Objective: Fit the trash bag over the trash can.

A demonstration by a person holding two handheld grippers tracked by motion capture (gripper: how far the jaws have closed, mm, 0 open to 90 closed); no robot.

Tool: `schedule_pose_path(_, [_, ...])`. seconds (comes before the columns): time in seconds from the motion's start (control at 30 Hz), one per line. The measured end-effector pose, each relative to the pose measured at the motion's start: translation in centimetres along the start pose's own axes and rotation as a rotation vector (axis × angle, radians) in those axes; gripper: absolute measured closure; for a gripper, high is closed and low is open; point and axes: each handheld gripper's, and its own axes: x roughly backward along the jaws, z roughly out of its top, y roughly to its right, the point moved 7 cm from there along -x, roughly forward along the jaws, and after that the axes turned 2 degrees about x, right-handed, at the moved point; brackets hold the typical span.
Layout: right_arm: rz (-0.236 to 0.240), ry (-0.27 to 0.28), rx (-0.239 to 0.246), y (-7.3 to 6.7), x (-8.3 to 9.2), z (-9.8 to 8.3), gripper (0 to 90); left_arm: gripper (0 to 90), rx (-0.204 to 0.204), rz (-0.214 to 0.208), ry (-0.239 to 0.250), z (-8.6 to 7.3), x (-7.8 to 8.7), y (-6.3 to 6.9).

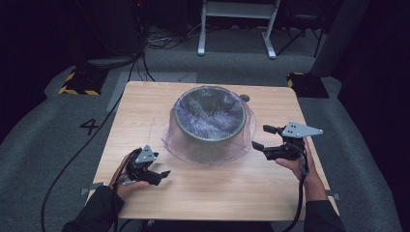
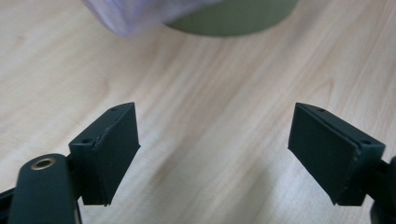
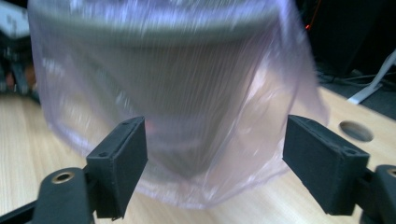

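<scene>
A: Item, bin (image 1: pixel 209 137)?
B: Between the two grippers, mid-desk (image 1: pixel 145 104); purple liner bag (image 1: pixel 211 117) draped over rim, skirt hanging loose outside.
A: Fingers?
B: Left gripper (image 1: pixel 162 175) and right gripper (image 1: pixel 263 137) both released, empty. Lining appears done; perhaps tidying left.
A: Room?
B: Pale wood desk, grey carpet (image 1: pixel 38 135), dark surroundings.
</scene>
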Motion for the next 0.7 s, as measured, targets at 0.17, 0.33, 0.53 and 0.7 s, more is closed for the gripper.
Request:
schedule_pose_path(0.17, [-0.031, 0.012, 0.028, 0.3, 0.2, 2.2, 20.0, 16.0, 0.004, -0.010, -0.034, -0.5, -0.6, 0.2])
schedule_pose_path(0.33, [-0.048, 0.027, 0.046, 0.6, -0.1, 4.7, 20.6, 16.0, 0.008, -0.020, -0.046, -0.8, -1.0, 0.2])
schedule_pose_path(0.53, [-0.064, 0.027, 0.076, 0.7, -0.6, 6.5, 20.9, 15.7, 0.008, -0.019, -0.038, -0.8, -1.0, 0.0])
schedule_pose_path(0.7, [-0.069, 0.030, 0.098, 0.5, -0.9, 7.8, 20.9, 15.1, 0.004, -0.017, -0.034, -0.8, -1.1, 0.0])
